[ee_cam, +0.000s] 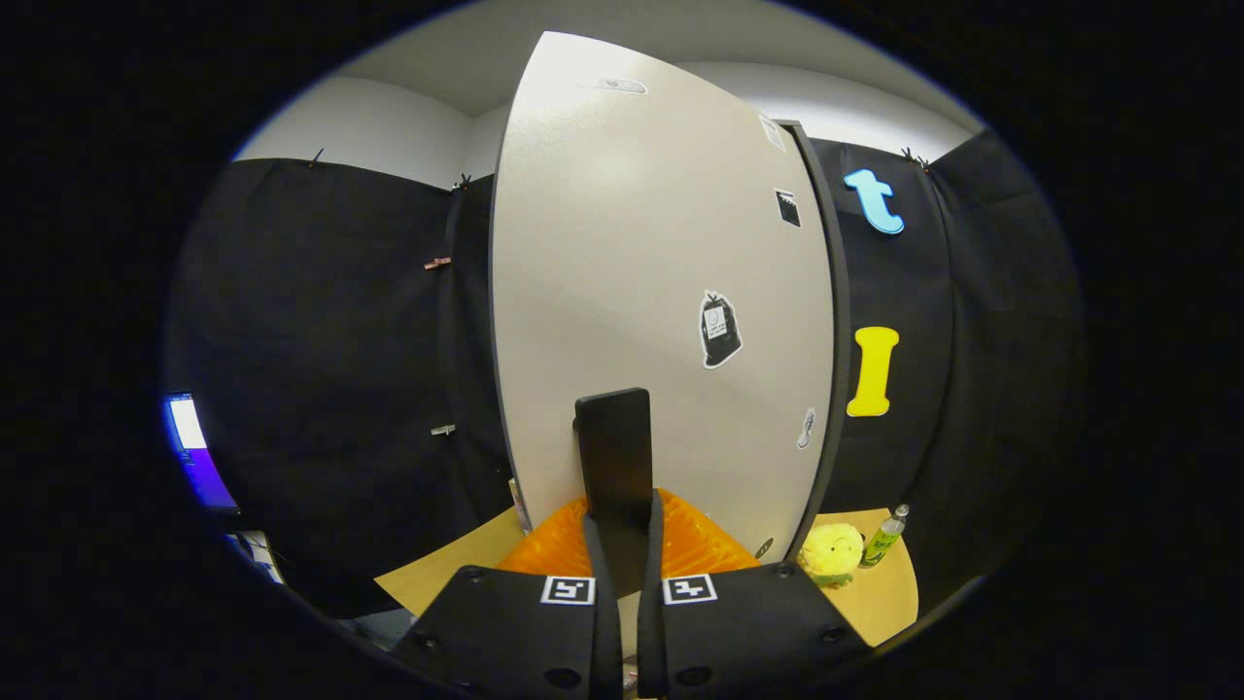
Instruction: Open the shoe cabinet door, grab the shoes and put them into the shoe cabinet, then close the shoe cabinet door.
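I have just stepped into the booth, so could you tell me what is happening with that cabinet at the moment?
A person's handheld gripper is working the shoe cabinet door. Its fingers are closed on the dark upright door handle, which stands between them. The pale door with its stickers is seen at close range. A yellow plush toy and a green bottle sit on the wooden table beside the door. Whether the door is being opened or closed cannot be told from this moment.
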`<state>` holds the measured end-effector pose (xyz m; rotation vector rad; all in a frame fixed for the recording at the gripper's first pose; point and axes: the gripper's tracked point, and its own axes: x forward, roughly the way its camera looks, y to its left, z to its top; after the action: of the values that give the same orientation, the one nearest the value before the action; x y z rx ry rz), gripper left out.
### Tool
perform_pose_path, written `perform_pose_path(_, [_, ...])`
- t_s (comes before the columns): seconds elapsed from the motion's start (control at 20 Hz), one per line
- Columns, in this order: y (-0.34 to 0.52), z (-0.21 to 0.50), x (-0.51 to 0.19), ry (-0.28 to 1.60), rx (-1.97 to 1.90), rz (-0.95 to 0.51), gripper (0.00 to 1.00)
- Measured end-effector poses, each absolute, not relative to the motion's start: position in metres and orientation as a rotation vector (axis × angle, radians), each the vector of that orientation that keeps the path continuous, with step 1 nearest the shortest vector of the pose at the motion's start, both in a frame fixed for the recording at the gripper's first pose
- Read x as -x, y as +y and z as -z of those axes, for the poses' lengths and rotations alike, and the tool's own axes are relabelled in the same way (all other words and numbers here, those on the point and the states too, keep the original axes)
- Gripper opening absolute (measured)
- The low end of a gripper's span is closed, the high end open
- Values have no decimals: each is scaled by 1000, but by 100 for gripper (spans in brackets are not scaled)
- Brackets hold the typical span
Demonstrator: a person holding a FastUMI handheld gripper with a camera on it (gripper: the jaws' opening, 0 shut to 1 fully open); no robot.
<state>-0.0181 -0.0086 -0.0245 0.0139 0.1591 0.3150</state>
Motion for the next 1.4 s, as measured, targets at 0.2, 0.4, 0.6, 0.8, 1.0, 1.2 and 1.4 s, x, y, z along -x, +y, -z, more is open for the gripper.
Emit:
perform_pose_path(0.2, [-38,21,30,139,-12,-257,10])
perform_pose_path(0.4, [-64,19,37,130,-23,-182,10])
perform_pose_path(0.6, [-93,16,39,107,-11,-103,9])
perform_pose_path(0.8, [-122,14,37,96,-19,-12,9])
perform_pose_path(1.0, [-136,13,39,91,-43,46,5])
perform_pose_path(1.2, [-154,14,38,91,-46,33,5])
perform_pose_path(1.4, [-163,13,40,89,-66,11,5])
